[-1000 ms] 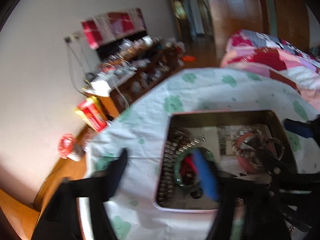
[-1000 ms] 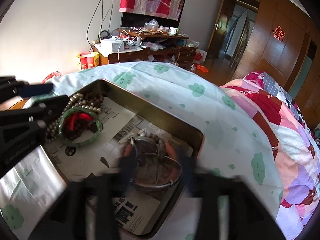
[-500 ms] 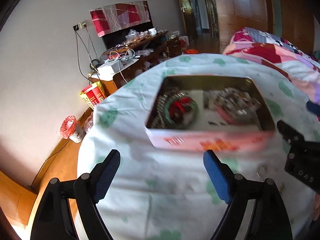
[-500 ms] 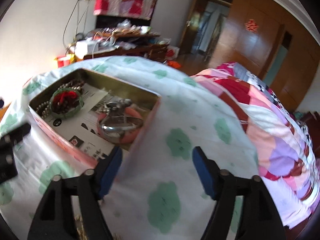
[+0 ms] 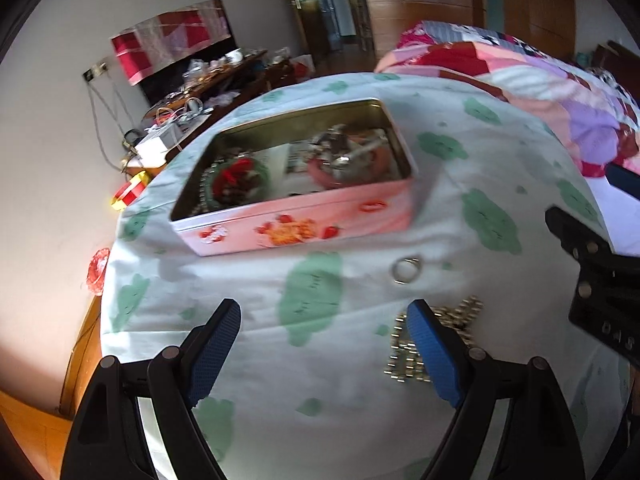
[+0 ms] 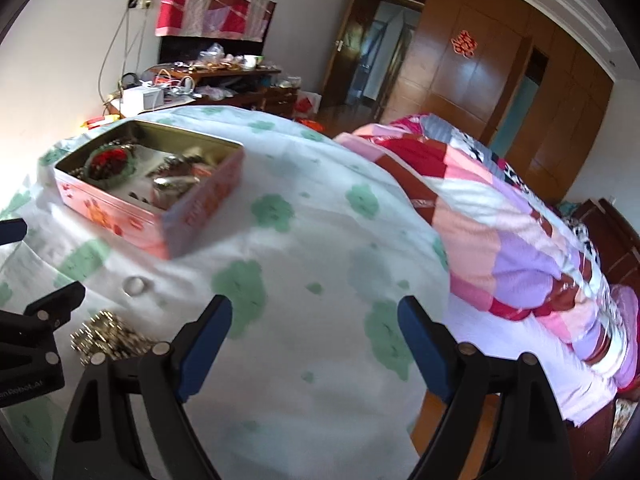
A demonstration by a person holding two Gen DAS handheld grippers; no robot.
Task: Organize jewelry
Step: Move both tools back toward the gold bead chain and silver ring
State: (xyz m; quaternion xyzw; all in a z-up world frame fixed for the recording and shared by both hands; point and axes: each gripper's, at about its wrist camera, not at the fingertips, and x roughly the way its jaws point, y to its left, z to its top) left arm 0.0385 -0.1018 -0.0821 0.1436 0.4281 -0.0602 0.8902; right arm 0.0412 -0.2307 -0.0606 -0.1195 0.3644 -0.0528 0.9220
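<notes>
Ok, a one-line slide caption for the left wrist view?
Open left gripper above the bedsheet, bead chain and ring lying loose before the pink jewelry tin.

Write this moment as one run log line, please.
left gripper: open, empty | right gripper: open, empty | ring, chain: outside tin

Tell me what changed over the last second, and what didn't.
Both tongs, left and right, pulled back out of the pink tin and now hover open and empty over the bedsheet. The silver ring and bead chain on the sheet came into view. The tin's jewelry stayed put.
</notes>
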